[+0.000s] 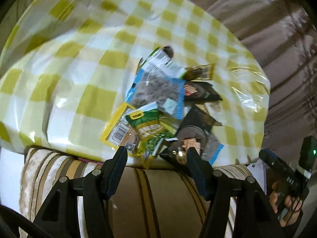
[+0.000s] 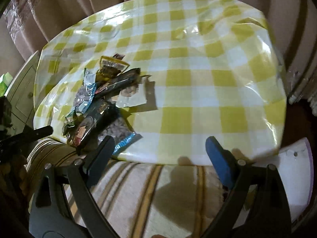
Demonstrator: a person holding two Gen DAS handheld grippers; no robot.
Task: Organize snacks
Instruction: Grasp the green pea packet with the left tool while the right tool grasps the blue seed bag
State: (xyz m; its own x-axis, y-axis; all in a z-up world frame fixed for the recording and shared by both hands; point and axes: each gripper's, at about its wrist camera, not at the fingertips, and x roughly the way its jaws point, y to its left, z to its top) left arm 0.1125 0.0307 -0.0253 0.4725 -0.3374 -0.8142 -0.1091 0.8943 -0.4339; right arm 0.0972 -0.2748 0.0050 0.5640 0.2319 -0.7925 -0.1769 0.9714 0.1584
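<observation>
**Snack pile waits near the table edge, both grippers empty**

Brown curtains are seen hanging behind a table [image 2: 198, 91] covered in a glossy yellow-and-white checked cloth, with a striped cushion [image 2: 142, 194] lying just below its near edge. Most of the cloth is bare.

The snacks are gathered in one loose, overlapping pile [image 1: 158, 103] near the near edge of the table; from the right wrist view the same pile [image 2: 103, 103] is seen toward the table's left side. Among the packets, a clear one with blue borders [image 1: 158, 91] is laid on top, a green and yellow packet [image 1: 146, 127] is overlapped beneath it, and dark packets [image 1: 202, 93] are spread to the side. Some packets overhang the table's edge.

The left gripper [image 1: 156, 154] is held just short of the pile, its fingers parted about halfway with nothing between them. The right gripper [image 2: 160, 144] is held beside the pile, its fingers spread wide and empty. In the left wrist view, the right hand [image 1: 285, 202] is seen wrapped around its handle.

The packets are judged to be light, thin and crinkly, with slick film that could slide between the fingers. A flat sealed edge or a free corner of the topmost packet is judged the best place to be gripped, since neighbours could be dragged along if a buried one were pulled.
</observation>
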